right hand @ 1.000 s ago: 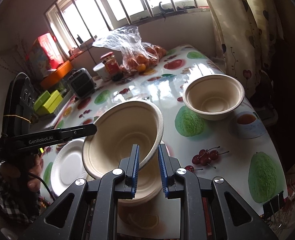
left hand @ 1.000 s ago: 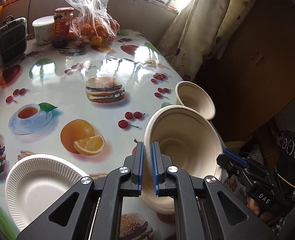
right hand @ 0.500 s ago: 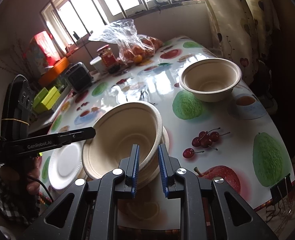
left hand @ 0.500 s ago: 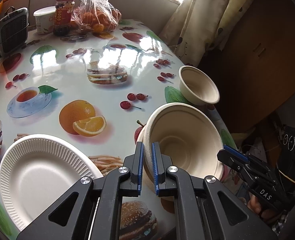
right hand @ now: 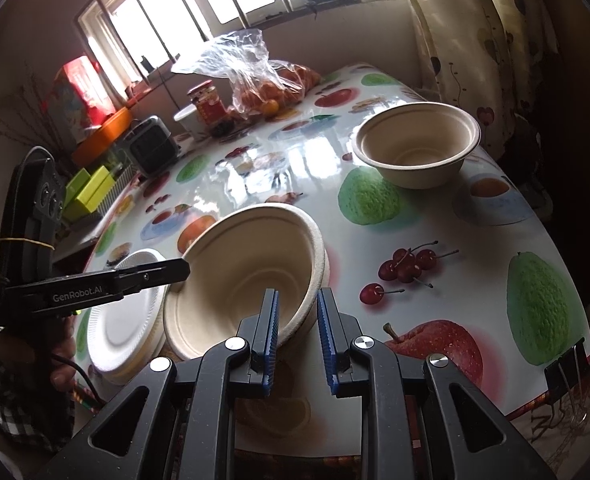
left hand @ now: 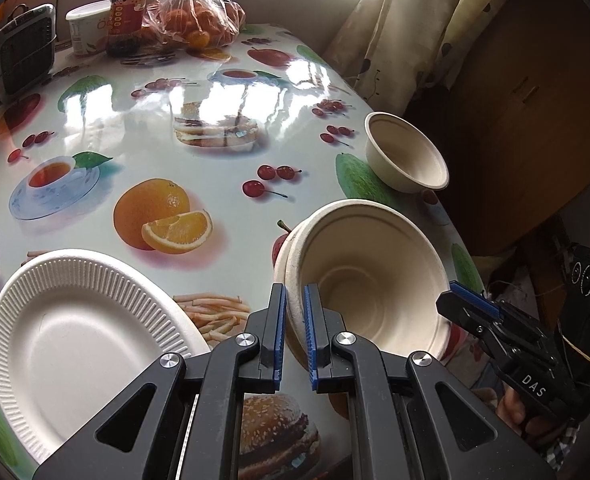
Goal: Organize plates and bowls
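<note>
Working over the glossy printed worktop (left hand: 143,120), you are handling light, fairly stiff pulp and paper ware that will skate on that slick cloth if nudged. Largest first: the ribbed white paper plate (left hand: 75,336) is lying flat at the near left, just beside the bowls; in the right wrist view it looks like a short stack. It is thin and bendy, so take it at the rim with a shallow bite.

Next, the nested bowl (left hand: 371,280) is sitting tilted inside another bowl of the same kind, its rim not yet level with the one beneath. Your left tongs (left hand: 293,332) are straddling its near-left rim, the blue pads looking slightly apart from the wall, so I judge them loosened, not clenched. Your right tongs (right hand: 297,340) are plainly released, with the opposite rim of that bowl (right hand: 247,272) passing between the spread pads. The rolled rim is the stiffest place to pinch; squeezing the wall hard would dent it.

Smallest in view, the single bowl (right hand: 417,148) is standing upright, well apart, near the far right edge by the curtain. It weighs almost nothing, so a push could slide it off; grip its rim on the side nearest you.
</note>
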Demonstrator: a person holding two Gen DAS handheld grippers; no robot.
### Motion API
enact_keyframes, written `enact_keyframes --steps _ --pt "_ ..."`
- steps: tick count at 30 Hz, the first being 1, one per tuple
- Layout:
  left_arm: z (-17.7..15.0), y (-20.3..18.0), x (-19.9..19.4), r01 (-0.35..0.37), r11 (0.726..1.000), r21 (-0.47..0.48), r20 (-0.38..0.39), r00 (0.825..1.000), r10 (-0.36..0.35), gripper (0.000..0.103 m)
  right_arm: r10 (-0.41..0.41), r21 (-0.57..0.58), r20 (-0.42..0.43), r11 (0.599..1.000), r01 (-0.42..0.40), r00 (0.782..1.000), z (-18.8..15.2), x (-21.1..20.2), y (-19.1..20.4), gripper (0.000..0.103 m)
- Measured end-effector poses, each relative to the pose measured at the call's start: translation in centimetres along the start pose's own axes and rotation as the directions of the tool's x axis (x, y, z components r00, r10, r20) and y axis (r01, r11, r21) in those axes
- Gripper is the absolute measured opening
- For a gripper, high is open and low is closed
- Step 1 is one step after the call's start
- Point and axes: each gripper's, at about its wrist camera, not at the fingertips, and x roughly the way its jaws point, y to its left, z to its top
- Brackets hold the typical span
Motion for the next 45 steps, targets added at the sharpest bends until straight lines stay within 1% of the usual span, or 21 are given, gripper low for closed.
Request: enact_keyframes --steps 8,23,26,32,36,38,40,45 --pt "0.01 -0.11 -0.02 -0.010 1.000 0.004 0.002 1.000 0.010 0.008 -0.015 -0.013 -0.006 1.000 0.015 1.000 -0.30 0.41 0.05 0.020" --pt "0.04 0.02 0.02 -0.013 1.000 0.001 0.002 1.000 0.013 0.009 -0.015 -0.012 -0.010 1.000 0.015 1.000 -0.32 0.58 -0.06 0.020" --pt "0.04 0.01 0.00 -0.013 1.000 0.001 0.003 1.000 0.013 0.011 -0.014 -0.011 -0.010 1.000 0.014 1.000 -0.32 0.59 -0.09 0.020" --pt "0.03 -0.01 -0.05 -0.015 1.000 -0.001 0.003 1.000 0.015 0.011 -0.011 -0.011 -0.011 1.000 0.011 1.000 -0.33 0.65 -0.13 0.020" --pt "0.11 -0.01 0.16 -0.010 1.000 -0.003 0.001 1.000 0.010 0.014 -0.010 -0.008 -0.010 1.000 0.009 1.000 -0.30 0.68 -0.10 0.021" --pt "0.15 -0.01 0.09 -0.004 1.000 -0.004 0.006 1.000 0.004 0.016 -0.010 -0.008 -0.009 1.000 0.010 1.000 -0.30 0.66 -0.11 0.024" --pt "0.19 0.05 0.16 -0.006 1.000 -0.005 0.006 1.000 0.006 0.020 -0.010 -0.007 -0.008 1.000 0.009 1.000 -0.29 0.72 -0.06 0.027" --pt "0.30 0.22 0.37 -0.008 1.000 -0.009 0.000 1.000 0.008 0.021 -0.008 0.001 -0.004 1.000 0.008 1.000 -0.15 0.75 -0.05 0.028"
